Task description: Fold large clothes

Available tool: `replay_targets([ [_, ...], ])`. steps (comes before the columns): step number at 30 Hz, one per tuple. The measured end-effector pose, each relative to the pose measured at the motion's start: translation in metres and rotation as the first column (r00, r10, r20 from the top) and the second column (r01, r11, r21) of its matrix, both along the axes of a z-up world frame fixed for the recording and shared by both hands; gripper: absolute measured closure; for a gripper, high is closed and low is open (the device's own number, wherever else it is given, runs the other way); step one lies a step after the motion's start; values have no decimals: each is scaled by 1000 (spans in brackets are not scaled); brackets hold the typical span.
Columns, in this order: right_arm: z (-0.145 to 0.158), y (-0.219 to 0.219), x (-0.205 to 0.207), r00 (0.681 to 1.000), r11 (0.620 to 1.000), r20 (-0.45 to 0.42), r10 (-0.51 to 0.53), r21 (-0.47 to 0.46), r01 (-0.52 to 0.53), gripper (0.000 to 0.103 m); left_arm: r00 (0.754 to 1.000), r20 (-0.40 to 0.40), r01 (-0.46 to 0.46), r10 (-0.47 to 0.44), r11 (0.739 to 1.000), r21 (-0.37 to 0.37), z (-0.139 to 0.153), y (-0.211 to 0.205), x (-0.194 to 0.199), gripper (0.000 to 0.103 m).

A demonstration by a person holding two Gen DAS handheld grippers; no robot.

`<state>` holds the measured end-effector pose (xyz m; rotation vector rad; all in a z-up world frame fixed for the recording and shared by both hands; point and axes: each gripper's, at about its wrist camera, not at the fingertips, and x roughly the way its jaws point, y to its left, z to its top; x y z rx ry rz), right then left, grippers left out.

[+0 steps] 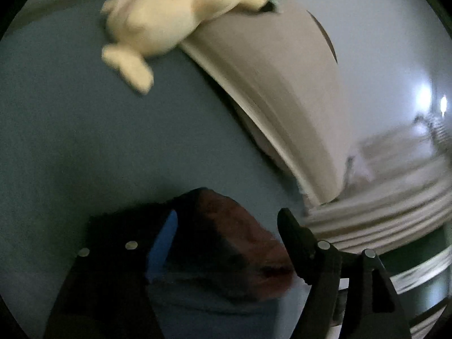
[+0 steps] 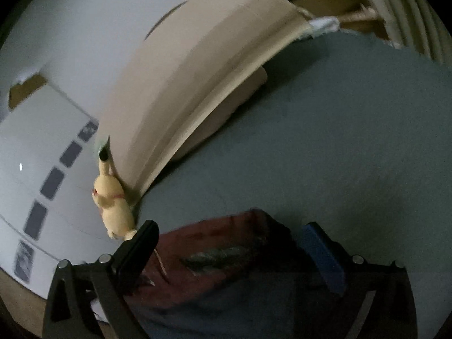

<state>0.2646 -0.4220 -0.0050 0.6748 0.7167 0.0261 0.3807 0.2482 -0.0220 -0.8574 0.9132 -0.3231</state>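
Note:
A dark red garment hangs bunched between the jaws of my left gripper, lifted above the blue-grey bed sheet. The jaws stand wide around the cloth, and I cannot tell whether they pinch it. In the right wrist view the same red cloth lies between the jaws of my right gripper, which also stand wide apart. The sheet spreads beyond it. Both views are blurred by motion.
A cream plush toy lies at the head of the bed against the beige headboard; it also shows in the right wrist view. White pleated curtains hang at the right. A white wardrobe stands left.

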Motion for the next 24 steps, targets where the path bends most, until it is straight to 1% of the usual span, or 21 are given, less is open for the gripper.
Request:
replay_targets([
  [1, -1, 2, -2, 1000, 999, 5, 17, -38, -17, 0, 999, 22, 25, -27, 993, 113, 2, -3, -4, 29],
  [2, -4, 3, -6, 999, 996, 2, 35, -77, -35, 0, 997, 31, 62, -70, 975, 214, 1, -8, -6, 29],
  [3, -9, 3, -9, 998, 993, -8, 54, -103, -55, 0, 993, 30, 100, -114, 947, 305, -4, -14, -8, 29],
  [4, -18, 3, -12, 997, 990, -23, 79, -117, -81, 0, 990, 24, 124, -142, 923, 366, -8, -21, -9, 29],
  [5, -27, 5, -14, 994, 986, -49, 95, -131, -101, 0, 982, 6, 168, -190, 882, 440, -17, -31, -10, 29],
  [6, -35, 6, -13, 992, 983, -74, 105, -144, -115, 0, 973, -17, 211, -232, 848, 487, -27, -41, -10, 29],
  [7, -43, 7, -11, 988, 979, -96, 120, -154, -134, 0, 966, -29, 234, -255, 826, 512, -33, -46, -10, 29],
  [8, -49, 7, -8, 985, 977, -108, 134, -154, -150, 0, 960, -33, 253, -278, 812, 527, -38, -51, -10, 29],
  [9, -55, 10, -3, 982, 974, -118, 148, -157, -166, 1, 955, -31, 266, -294, 809, 524, -42, -56, -7, 29],
  [12, -62, 16, 12, 976, 967, -111, 187, -157, -203, 1, 942, -23, 302, -333, 819, 488, -48, -65, 6, 29],
  [13, -63, 18, 20, 973, 962, -110, 203, -162, -219, 1, 939, -28, 311, -342, 815, 488, -51, -68, 12, 29],
  [14, -66, 19, 26, 970, 958, -114, 215, -170, -232, 1, 938, -42, 320, -345, 808, 494, -55, -71, 20, 29],
  [16, -75, 19, 39, 967, 955, -131, 219, -174, -240, 1, 937, -55, 324, -344, 804, 499, -61, -82, 33, 29],
  [18, -83, 17, 49, 968, 954, -141, 209, -188, -233, 2, 939, -42, 317, -341, 813, 488, -61, -83, 43, 29],
  [19, -85, 19, 52, 968, 955, -138, 211, -184, -234, 5, 938, -31, 316, -344, 817, 482, -59, -85, 42, 29],
  [20, -88, 18, 56, 966, 955, -135, 219, -171, -241, 14, 937, -23, 317, -349, 819, 479, -58, -84, 44, 29],
  [21, -88, 17, 58, 964, 954, -134, 229, -166, -250, 22, 936, -19, 318, -352, 818, 479, -56, -85, 45, 31],
  [22, -88, 19, 61, 961, 951, -135, 240, -166, -260, 41, 937, -18, 313, -348, 818, 483, -55, -87, 47, 38],
  [23, -88, 19, 65, 959, 950, -137, 247, -159, -267, 60, 940, -28, 308, -339, 813, 494, -56, -89, 51, 67],
  [24, -87, 18, 69, 959, 954, -141, 245, -140, -264, 73, 945, -55, 302, -323, 794, 527, -60, -91, 56, 88],
])
